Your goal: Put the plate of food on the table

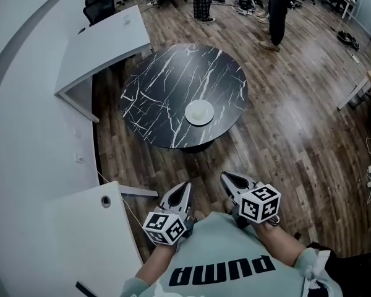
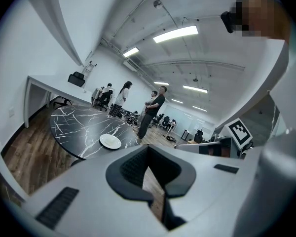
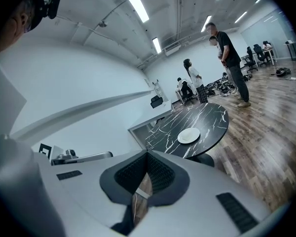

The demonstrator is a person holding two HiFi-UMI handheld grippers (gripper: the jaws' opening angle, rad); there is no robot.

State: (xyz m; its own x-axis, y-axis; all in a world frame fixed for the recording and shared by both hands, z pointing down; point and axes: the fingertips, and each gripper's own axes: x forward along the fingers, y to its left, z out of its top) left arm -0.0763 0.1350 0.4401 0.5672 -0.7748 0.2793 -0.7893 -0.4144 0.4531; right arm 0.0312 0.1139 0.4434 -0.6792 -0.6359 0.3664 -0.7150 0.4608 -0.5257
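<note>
White plate [image 1: 199, 112] lies on the black marbled round counter [image 1: 154, 85], well ahead of the left claw [image 1: 185, 186] and right claw [image 1: 225, 176], both pressed together, empty.

One plate [image 1: 199, 112]; one table [image 1: 161, 73]; two tongs: left tongs [image 1: 186, 185], right tongs [image 1: 226, 176].

Table: round black marble-look table [image 1: 173, 85], glossy, white-veined.
Plate: round white plate [image 1: 200, 112], smooth, ceramic-looking.
Floor: brown wood-plank floor [image 1: 297, 122], faint sheen.
Desk: white rectangular desk [image 1: 105, 39], smooth, matt.
Gripper: left gripper [image 2: 148, 149], matt grey plastic; black ribbed pads [image 2: 133, 168].
</note>
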